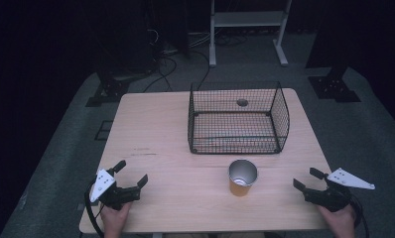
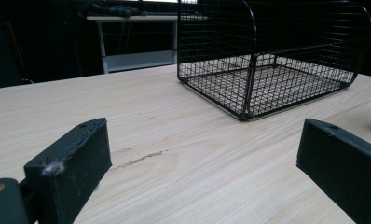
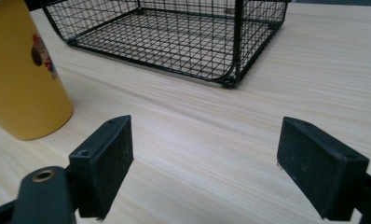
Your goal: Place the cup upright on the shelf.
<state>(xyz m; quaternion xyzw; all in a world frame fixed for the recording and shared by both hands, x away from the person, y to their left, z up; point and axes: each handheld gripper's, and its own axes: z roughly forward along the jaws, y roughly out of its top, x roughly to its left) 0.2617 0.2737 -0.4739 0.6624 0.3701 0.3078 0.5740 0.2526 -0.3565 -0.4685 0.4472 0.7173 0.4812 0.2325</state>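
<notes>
Left gripper (image 1: 133,173): your jaws gape, empty.
Right gripper (image 1: 305,178): likewise spread, holding nothing.
Cup (image 1: 242,177): upright, untouched beside the wire basket (image 1: 280,119).
Progress: seemingly nothing begun.

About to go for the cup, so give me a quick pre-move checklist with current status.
1. Right gripper open, nothing between the jaws: ok.
2. Left gripper open, nothing between the jaws: ok.
3. Yellow cup upright on the table, apart from both grippers: ok.
4. Path from the right gripper to the cup free of obstacles: ok.
5. Wire basket behind the cup, not touching it: ok.
6. Cup holds no liquid: cannot tell.
</notes>
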